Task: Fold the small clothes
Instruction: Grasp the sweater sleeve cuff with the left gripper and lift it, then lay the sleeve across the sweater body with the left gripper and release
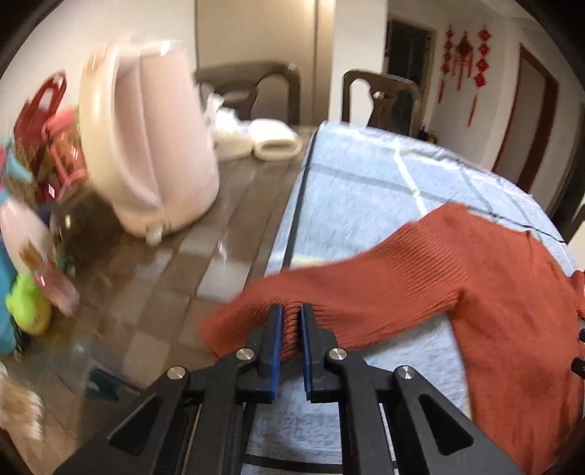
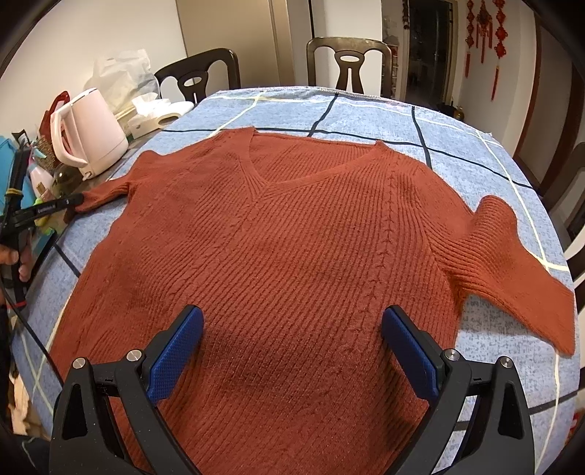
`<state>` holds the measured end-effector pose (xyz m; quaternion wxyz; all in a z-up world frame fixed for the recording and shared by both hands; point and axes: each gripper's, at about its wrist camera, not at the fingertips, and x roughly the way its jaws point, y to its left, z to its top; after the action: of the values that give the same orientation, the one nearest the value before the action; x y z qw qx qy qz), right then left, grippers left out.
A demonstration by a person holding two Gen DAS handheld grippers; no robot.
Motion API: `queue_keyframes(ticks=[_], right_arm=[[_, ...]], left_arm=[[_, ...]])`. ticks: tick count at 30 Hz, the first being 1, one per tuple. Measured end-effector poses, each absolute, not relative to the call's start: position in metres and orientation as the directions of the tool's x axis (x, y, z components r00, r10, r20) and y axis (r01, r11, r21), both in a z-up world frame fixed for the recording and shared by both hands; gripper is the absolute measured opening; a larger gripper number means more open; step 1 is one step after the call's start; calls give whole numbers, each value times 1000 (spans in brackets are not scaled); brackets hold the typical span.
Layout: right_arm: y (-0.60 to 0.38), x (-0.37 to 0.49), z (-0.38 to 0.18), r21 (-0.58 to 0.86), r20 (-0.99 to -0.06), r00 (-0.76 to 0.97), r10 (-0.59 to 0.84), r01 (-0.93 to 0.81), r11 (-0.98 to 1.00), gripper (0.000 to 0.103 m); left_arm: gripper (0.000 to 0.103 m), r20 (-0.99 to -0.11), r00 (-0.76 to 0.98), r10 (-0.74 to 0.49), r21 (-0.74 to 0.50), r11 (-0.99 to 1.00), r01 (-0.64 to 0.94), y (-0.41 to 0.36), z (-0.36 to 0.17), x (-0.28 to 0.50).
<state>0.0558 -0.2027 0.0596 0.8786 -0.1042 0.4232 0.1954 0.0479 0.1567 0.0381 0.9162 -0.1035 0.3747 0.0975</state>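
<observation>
Sweater [image 2: 292, 234] is the star of the show; rust-orange knit, chunky ribbing running in fine ridges all over, a V-neck with a ribbed band, and a cable twist running down the front. It lies spread face-up on a pale blue cloth [image 2: 365, 117] with a speckled, towel-ish weave and a big grid of dark and cream lines; that cloth covers most of the table.

Left gripper [image 1: 291, 318] has its black arms pinched nearly together, blue pads squeezing the cuff end of one sleeve [image 1: 365, 292]; you can see the knit bunched into tight pleats between the pads, and the sleeve stretches out from there to the sweater body. In the right wrist view that same gripper [image 2: 78, 201] shows at the far left edge, its tip on the sleeve end, with part of a hand [image 2: 14, 255] behind it.

Right gripper [image 2: 292, 350] hangs over the lower front of the sweater with its arms spread wide; the blue pads have a fine waffle texture and nothing sits between them but air.

Off the cloth, the bare tabletop [image 1: 226, 226] looks glossy with a checked pattern; a smooth pale pink kettle [image 2: 95, 135] with a rounded cream handle stands there beside a jumble of colourful bits too blurred to name. Dark wooden chairs [image 2: 349, 65] with curved, cut-out backs sit at the far side; red knotted ornaments [image 2: 486, 33] hang on the wall.
</observation>
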Motion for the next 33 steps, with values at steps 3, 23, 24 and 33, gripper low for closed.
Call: queue_keyframes(ticks=[3, 23, 24, 33], right_arm=[[-204, 55, 62, -14, -777, 571, 265, -436, 900, 98], [-217, 59, 82, 41, -743, 596, 303, -412, 910, 98], [-216, 62, 83, 60, -741, 590, 321, -417, 907, 98], [-181, 109, 76, 209, -759, 494, 424, -432, 877, 63]], left_arm=[[11, -669, 741, 61, -129, 972, -196, 144, 66, 52], [30, -543, 692, -476, -364, 876, 317, -10, 104, 105], [30, -534, 705, -467, -371, 879, 302, 3, 109, 102], [31, -640, 723, -259, -271, 957, 104, 62, 76, 102]])
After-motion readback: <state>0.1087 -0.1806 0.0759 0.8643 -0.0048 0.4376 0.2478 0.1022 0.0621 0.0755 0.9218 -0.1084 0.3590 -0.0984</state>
